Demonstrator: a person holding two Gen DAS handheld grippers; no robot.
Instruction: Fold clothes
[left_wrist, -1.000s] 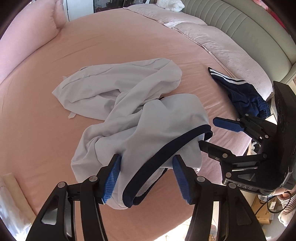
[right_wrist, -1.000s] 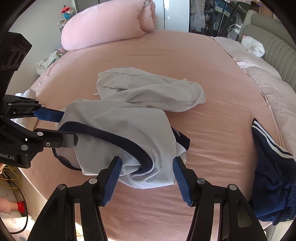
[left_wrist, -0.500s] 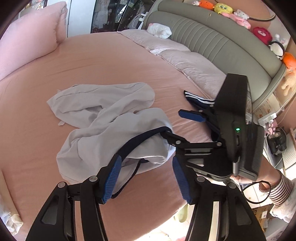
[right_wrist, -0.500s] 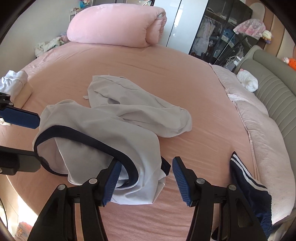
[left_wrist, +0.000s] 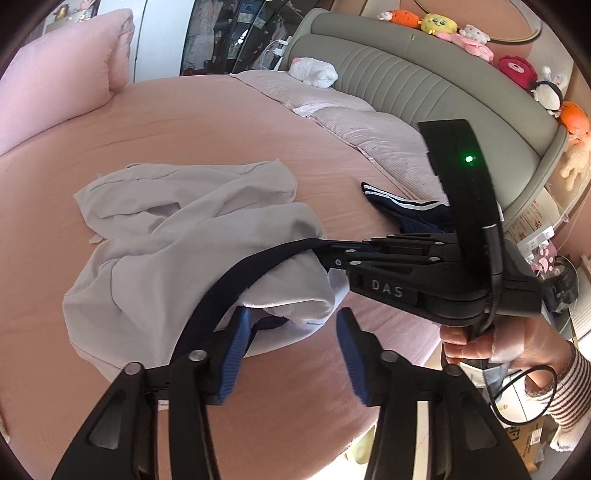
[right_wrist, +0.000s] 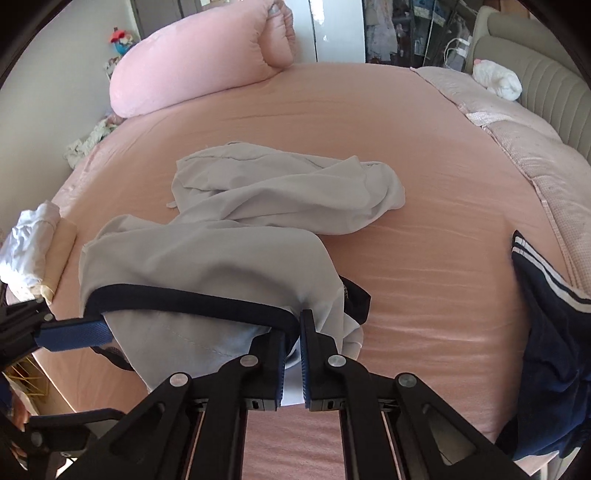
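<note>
On the round pink bed (right_wrist: 424, 155), bare toward its far edge, grey trousers (right_wrist: 236, 236) lie crumpled, waistband pinched by the right gripper (right_wrist: 293, 332); the left gripper (left_wrist: 290, 343) is closing, waistband beside one pad.

The right gripper (right_wrist: 292, 345) is clamped tight on a dark waistband (right_wrist: 192, 297), while the left gripper (left_wrist: 290, 354), angled downward beside it, is closing its jaws.
</note>
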